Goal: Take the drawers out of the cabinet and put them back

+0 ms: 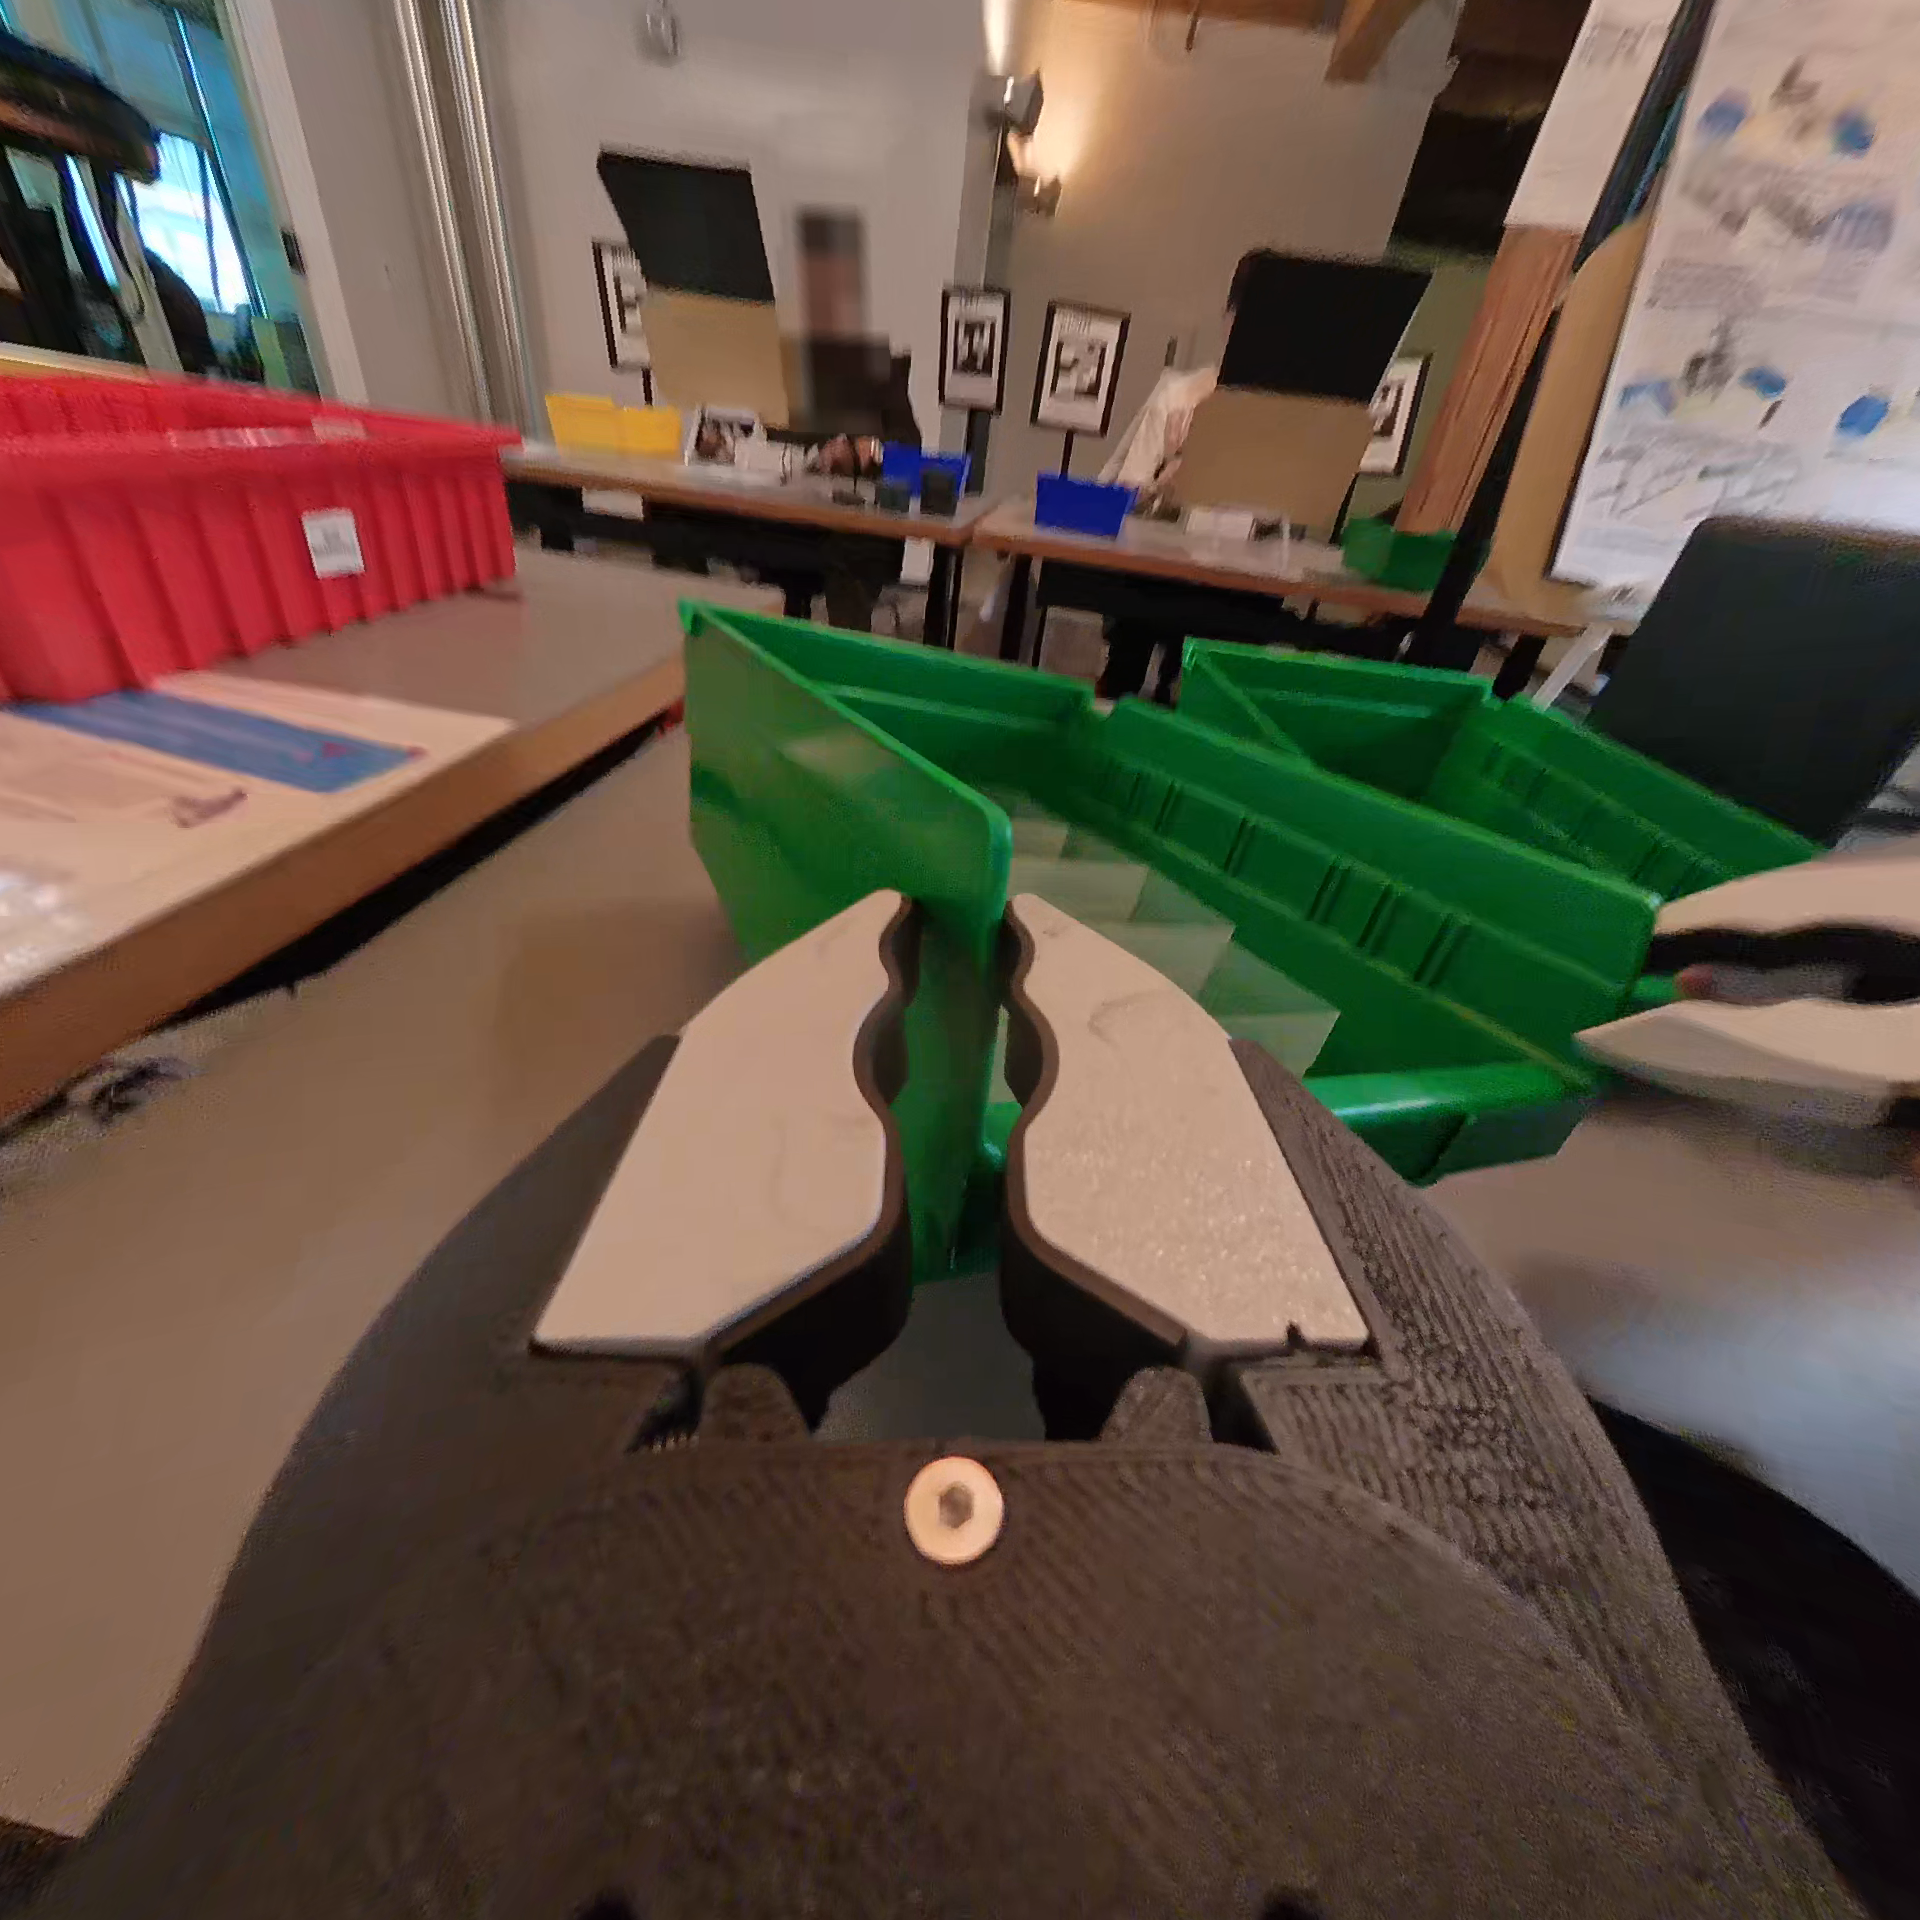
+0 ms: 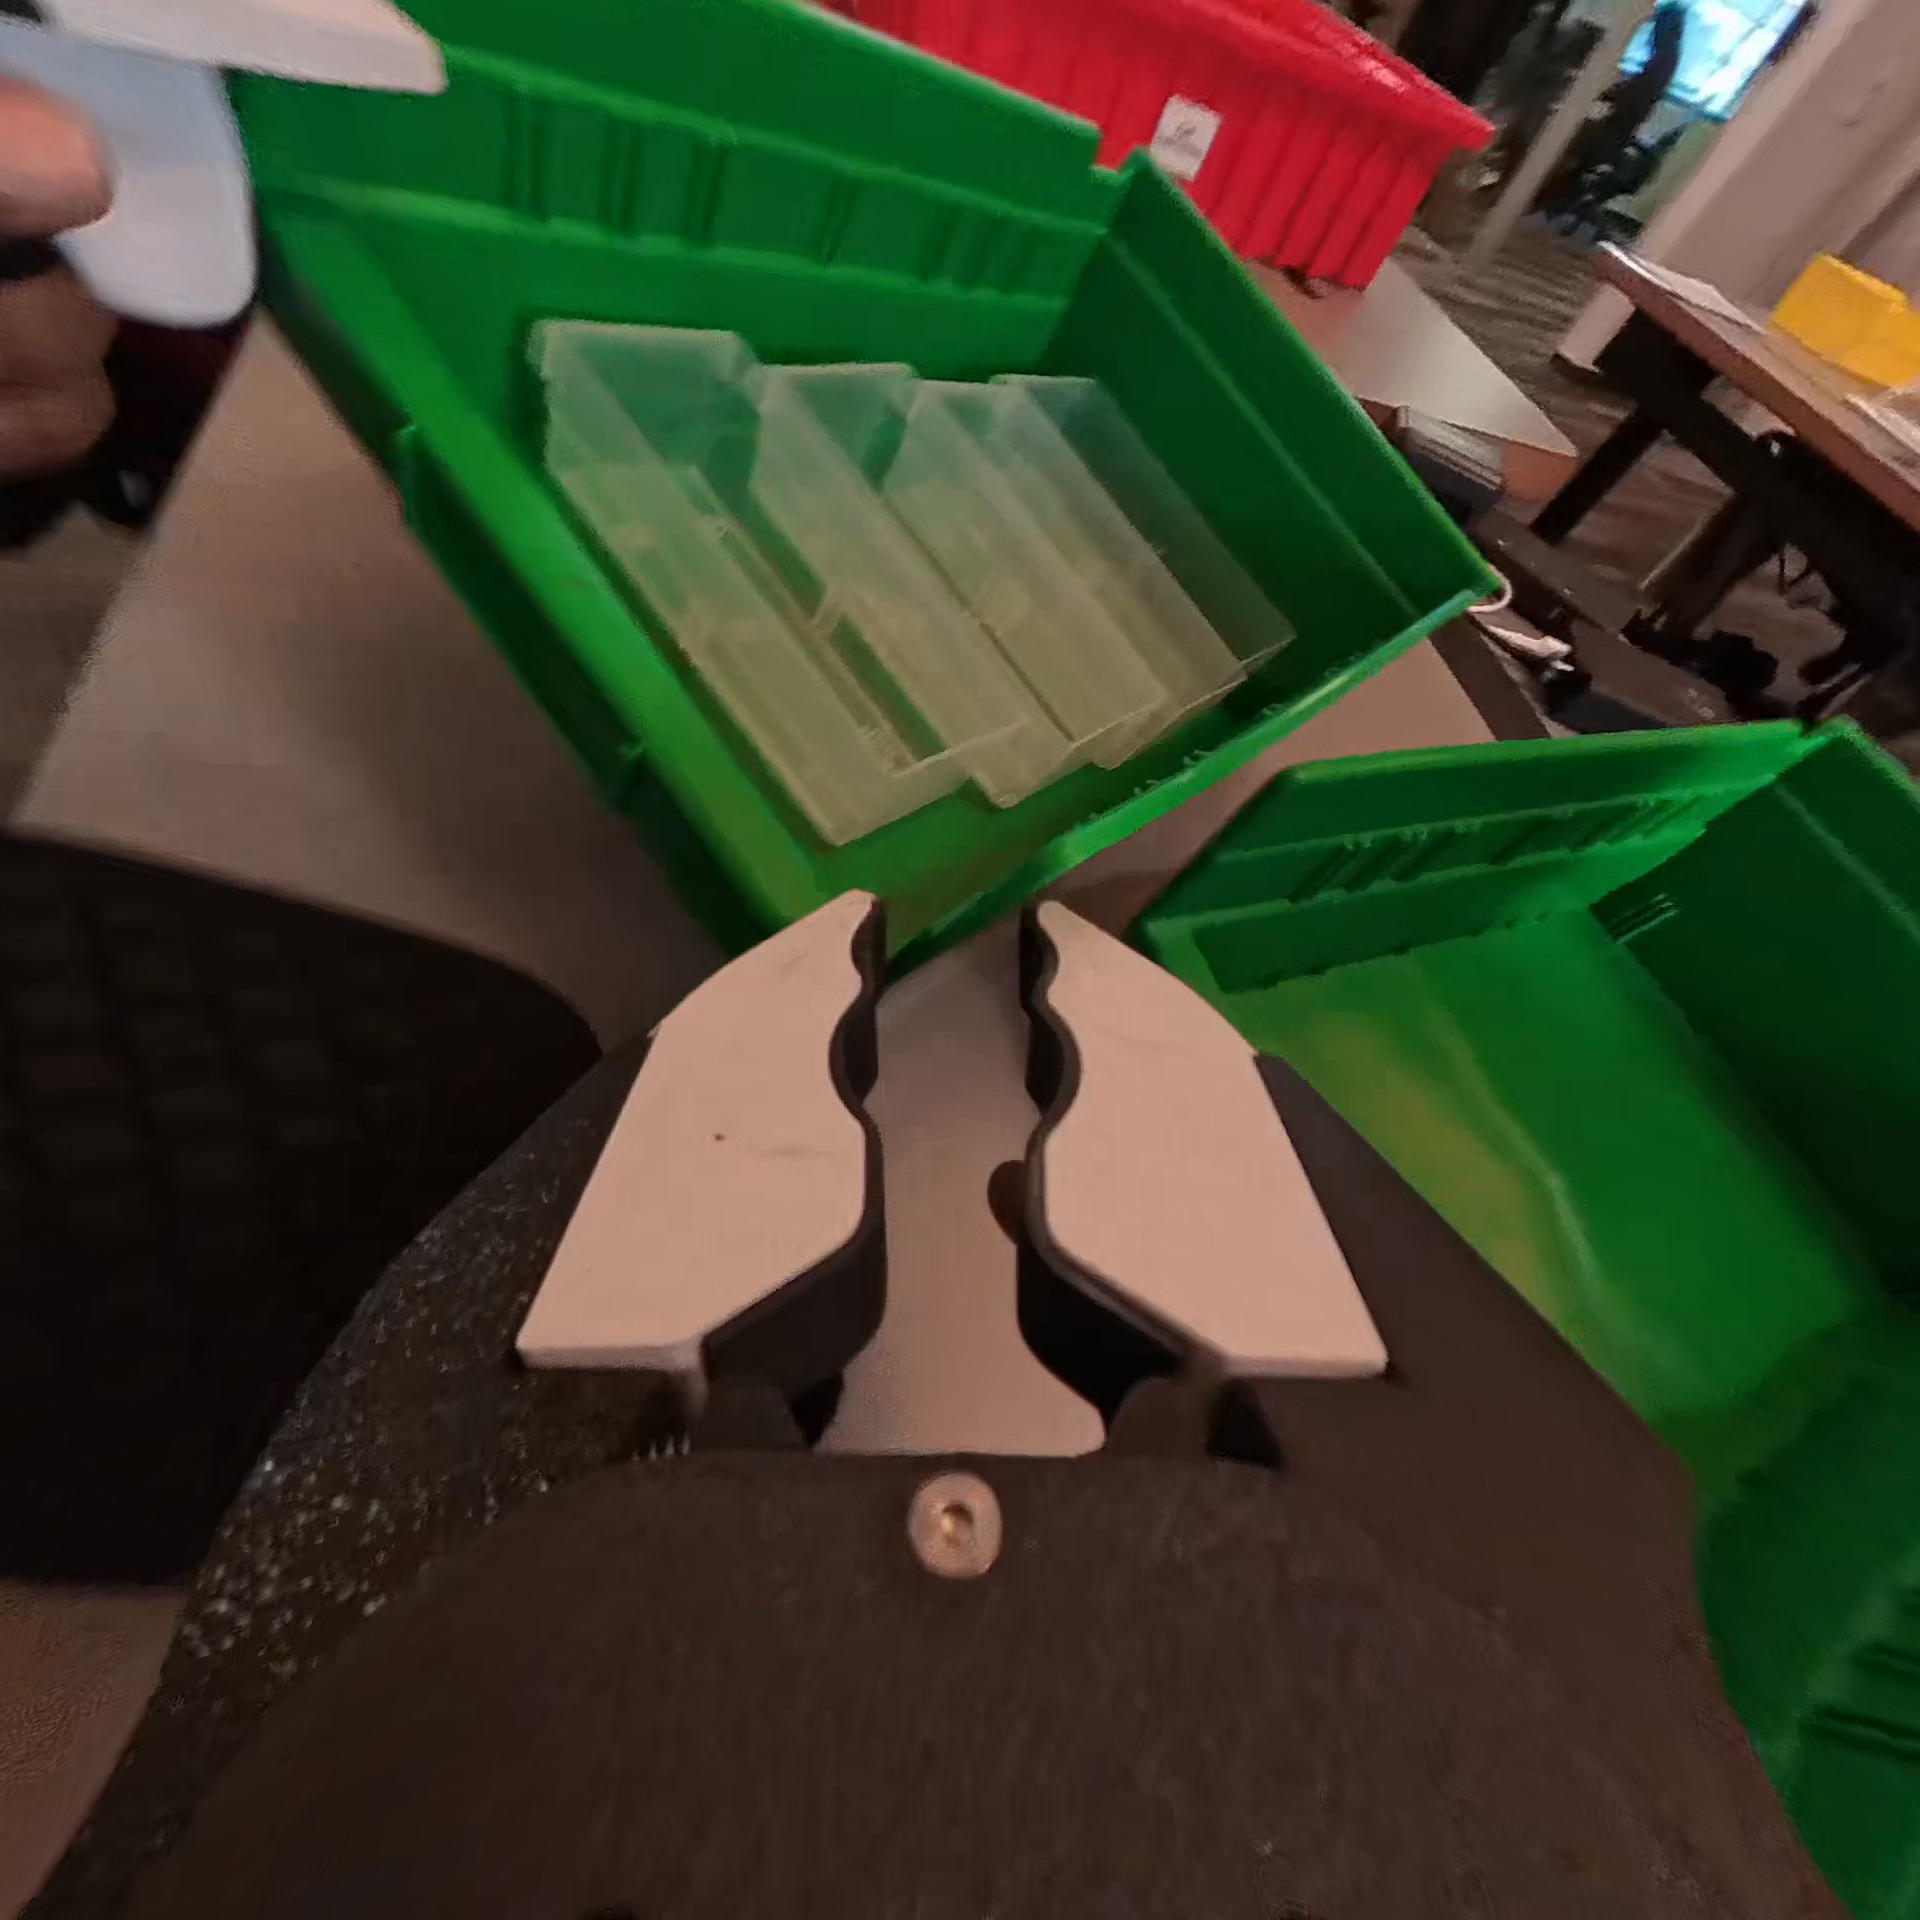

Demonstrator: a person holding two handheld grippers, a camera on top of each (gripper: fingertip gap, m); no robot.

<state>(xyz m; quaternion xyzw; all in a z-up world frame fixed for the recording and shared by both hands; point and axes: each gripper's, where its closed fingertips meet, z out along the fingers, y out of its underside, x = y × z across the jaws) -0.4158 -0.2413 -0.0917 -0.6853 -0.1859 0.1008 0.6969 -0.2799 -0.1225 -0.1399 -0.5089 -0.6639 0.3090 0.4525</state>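
Several clear plastic drawers [image 2: 883, 582] lie side by side in a green bin [image 2: 1299, 416] on the grey table. No cabinet is in view. My left gripper [image 1: 956, 914] is shut on the near end of the bin's left wall [image 1: 831, 821]; the drawers [image 1: 1143, 935] show just beyond it. My right gripper [image 2: 951, 925] is slightly open, with the bin's near corner rim [image 2: 1143, 790] at its fingertips and bare table showing in the gap. It also shows at the right in the left wrist view [image 1: 1621, 982]. One left gripper finger [image 2: 260, 42] shows at the top left in the right wrist view.
A second green bin [image 2: 1558, 1039] stands close beside the first, also in the left wrist view [image 1: 1455, 748]. A long red bin [image 1: 208, 540] sits on a raised board with papers. A black chair [image 1: 1787, 665] stands beyond. Farther tables [image 1: 831, 509] hold blue and yellow bins.
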